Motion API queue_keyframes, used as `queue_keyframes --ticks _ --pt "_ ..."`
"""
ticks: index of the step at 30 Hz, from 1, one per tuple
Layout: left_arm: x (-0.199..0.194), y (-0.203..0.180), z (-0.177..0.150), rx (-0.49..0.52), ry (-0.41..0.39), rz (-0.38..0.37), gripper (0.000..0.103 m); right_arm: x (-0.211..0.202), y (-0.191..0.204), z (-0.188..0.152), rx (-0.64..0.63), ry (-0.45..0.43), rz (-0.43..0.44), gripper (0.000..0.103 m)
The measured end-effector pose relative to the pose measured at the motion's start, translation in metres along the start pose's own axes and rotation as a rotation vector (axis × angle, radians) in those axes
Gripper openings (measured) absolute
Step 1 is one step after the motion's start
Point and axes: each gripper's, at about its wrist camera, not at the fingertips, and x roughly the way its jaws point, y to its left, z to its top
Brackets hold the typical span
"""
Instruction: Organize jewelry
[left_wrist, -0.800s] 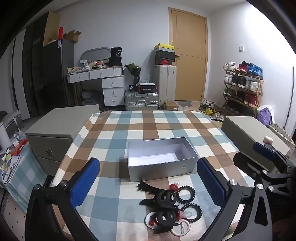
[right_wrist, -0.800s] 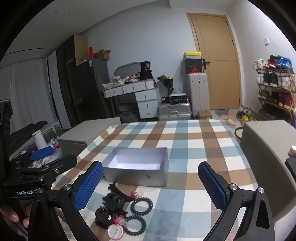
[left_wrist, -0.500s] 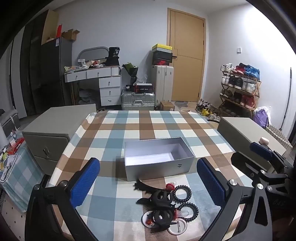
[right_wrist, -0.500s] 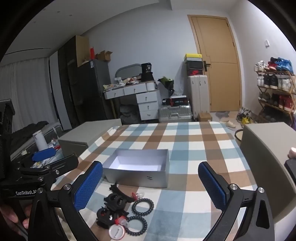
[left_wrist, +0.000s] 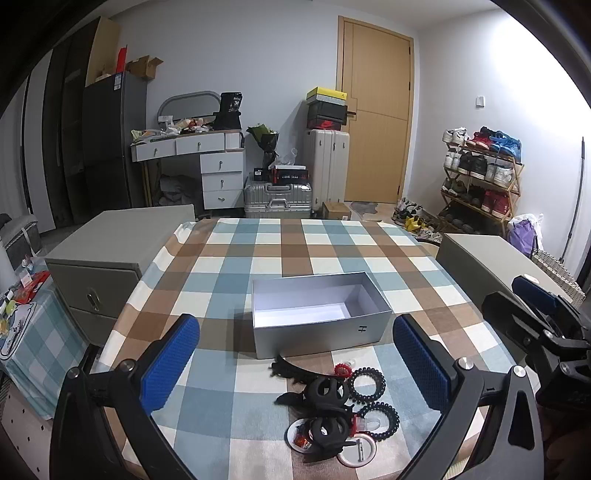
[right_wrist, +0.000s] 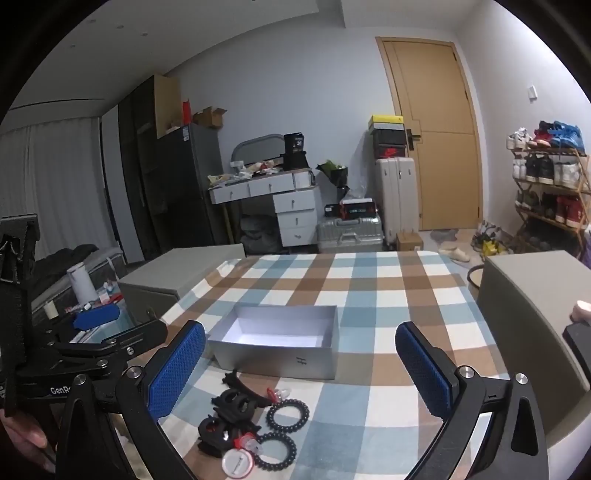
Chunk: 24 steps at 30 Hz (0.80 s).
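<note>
Dim, even indoor light, cool cast, soft shadows, sharp focus, strong fisheye bending, black vignetted corners

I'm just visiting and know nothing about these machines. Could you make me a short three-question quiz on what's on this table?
1. True or false: the silver box already has hair accessories inside.
2. Where does the pile of black hair clips and coil hair ties lie? A) behind the box B) in front of the box, nearer the cameras C) on the grey cabinet
3. Fill in: the left gripper and the right gripper both stand ____, holding nothing.

Key: 1 false, it shows only its white bottom; 2 B; 3 open.
</note>
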Motion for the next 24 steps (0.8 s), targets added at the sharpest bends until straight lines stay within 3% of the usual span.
queue_keyframes --ticks 24 --pt "0.0021 0.0079 -0.0031 -0.022 0.025 -0.012 0.102 -0.0026 0.0017 -0.0001 0.0 -0.003 0.002 0.103"
